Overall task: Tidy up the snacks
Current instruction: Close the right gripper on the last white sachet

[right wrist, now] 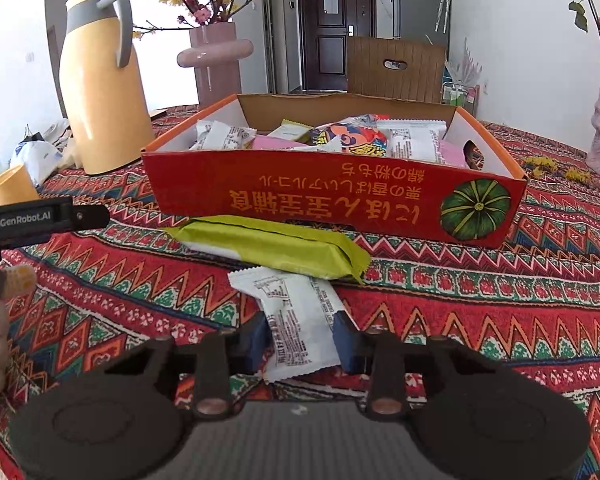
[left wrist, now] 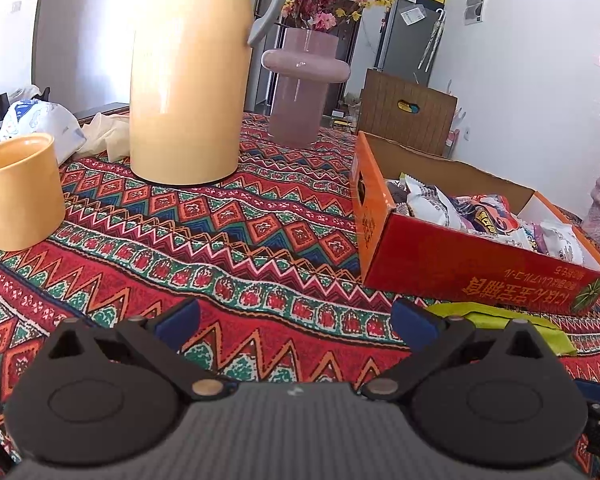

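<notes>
A white snack packet (right wrist: 296, 320) lies on the patterned tablecloth, and my right gripper (right wrist: 302, 338) is shut on it, one blue pad pressing each side. Just beyond it lies a green-wrapped snack bar (right wrist: 276, 242), resting against the front wall of a red cardboard box (right wrist: 332, 200) that holds several snack packets (right wrist: 364, 138). In the left wrist view my left gripper (left wrist: 294, 326) stands open over bare cloth with nothing between its fingers; the red box (left wrist: 452, 268) sits to its right, and the green bar (left wrist: 496, 320) shows just past the right finger.
A tall yellow thermos jug (left wrist: 188, 76) and a pink vase of flowers (left wrist: 300, 88) stand at the back of the table, a yellow mug (left wrist: 20, 192) at the left. A wooden chair back (right wrist: 396, 68) rises behind the box. The left gripper's body (right wrist: 40, 220) shows at the left edge.
</notes>
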